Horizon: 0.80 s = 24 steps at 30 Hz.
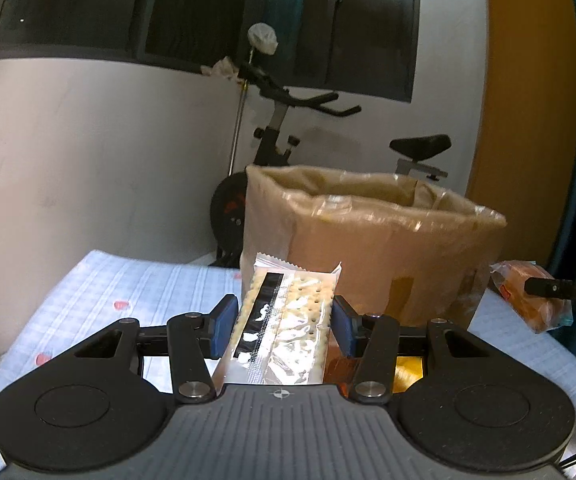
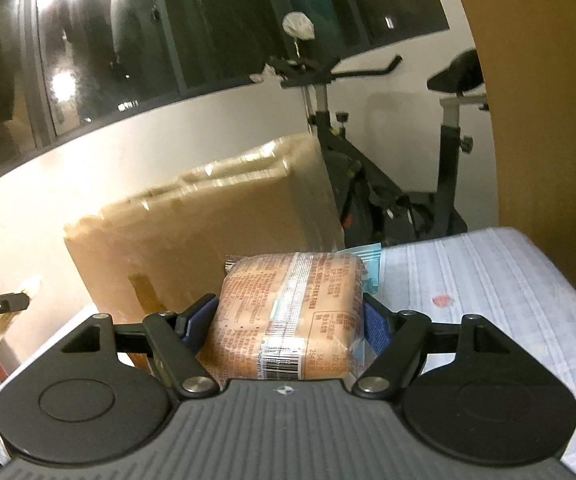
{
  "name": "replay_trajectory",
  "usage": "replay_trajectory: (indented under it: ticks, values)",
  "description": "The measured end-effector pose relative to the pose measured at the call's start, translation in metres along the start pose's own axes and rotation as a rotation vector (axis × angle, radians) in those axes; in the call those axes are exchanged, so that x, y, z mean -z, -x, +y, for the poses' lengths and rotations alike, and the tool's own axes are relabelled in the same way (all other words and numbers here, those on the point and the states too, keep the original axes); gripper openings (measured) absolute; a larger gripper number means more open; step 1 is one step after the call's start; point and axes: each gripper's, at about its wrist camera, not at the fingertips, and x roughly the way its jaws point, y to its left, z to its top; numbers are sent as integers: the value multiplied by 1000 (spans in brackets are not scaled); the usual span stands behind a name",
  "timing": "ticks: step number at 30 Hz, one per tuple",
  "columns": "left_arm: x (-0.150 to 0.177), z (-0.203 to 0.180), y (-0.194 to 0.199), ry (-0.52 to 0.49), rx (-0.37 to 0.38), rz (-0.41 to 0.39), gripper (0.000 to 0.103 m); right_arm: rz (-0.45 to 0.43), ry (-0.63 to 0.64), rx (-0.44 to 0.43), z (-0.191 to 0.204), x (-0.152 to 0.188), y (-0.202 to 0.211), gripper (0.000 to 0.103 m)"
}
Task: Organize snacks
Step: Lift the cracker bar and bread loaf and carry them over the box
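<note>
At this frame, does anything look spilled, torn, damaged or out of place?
Nothing stands out. The left gripper is shut on an intact cracker pack, the right gripper on a sealed bread packet. The cardboard box stands upright and open on the checked cloth; its blur is motion.

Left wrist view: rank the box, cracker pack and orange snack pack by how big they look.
1. box
2. cracker pack, though it sits nearest the camera in the left gripper, so it looks bigger than it is
3. orange snack pack, partly hidden behind a dark finger at the frame's right edge
</note>
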Motion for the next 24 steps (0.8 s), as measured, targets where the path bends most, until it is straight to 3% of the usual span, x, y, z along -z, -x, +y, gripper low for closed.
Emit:
replay_trajectory:
  ticks: [13,24]
  values:
    - [-44,-23,-10,-22,76,-77,53,-102,45,-66,18,-62,18,76]
    - [-89,-50,-67,-33,116,-70,53,-71,138,-94,46,-111,-47,76]
